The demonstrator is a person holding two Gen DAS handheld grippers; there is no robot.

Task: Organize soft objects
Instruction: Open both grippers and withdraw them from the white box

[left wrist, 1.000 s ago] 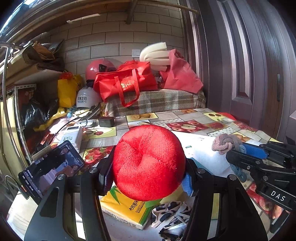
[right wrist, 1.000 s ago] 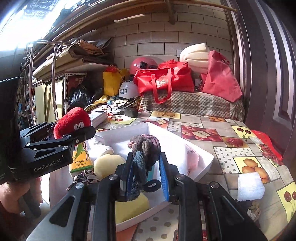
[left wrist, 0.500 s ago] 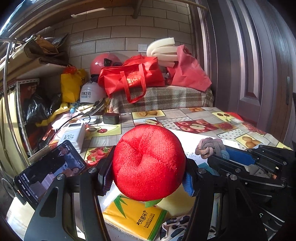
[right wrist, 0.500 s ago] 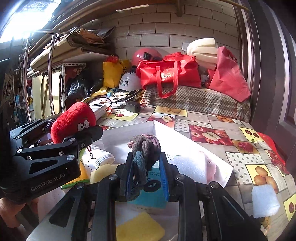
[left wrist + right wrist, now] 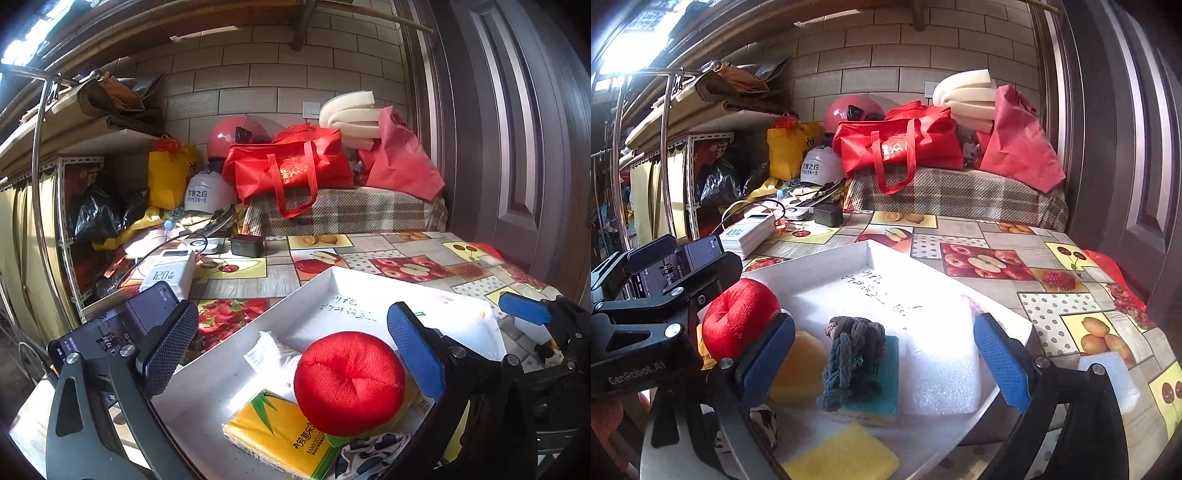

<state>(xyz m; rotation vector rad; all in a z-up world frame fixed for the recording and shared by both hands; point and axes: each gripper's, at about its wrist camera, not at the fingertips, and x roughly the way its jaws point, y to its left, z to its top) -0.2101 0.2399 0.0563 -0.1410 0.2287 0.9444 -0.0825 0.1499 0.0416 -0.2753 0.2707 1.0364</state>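
A: What are the left gripper [image 5: 295, 343] fingers doing?

B: They have just been opening and now stand spread wide, released. The red plush ball [image 5: 349, 382] lies between them, touched by neither pad, inside the white tray [image 5: 236, 334], resting partly on a yellow tissue pack [image 5: 280, 435].

A: And the right gripper [image 5: 886, 354]?

B: Its fingers have just been opening too, and stand wide apart, released. The knotted grey rope toy [image 5: 849, 356] lies between them, clear of both pads, on top of a teal sponge [image 5: 884, 384] in the same tray.

A: What else is in the tray?

B: A yellow sponge [image 5: 846, 458] at the near edge, a white foam sheet [image 5: 942, 365] just beside the teal sponge, and a folded white cloth [image 5: 269, 354] behind the plush ball. The tray sits on a surface covered with a fruit-print cloth [image 5: 990, 264].
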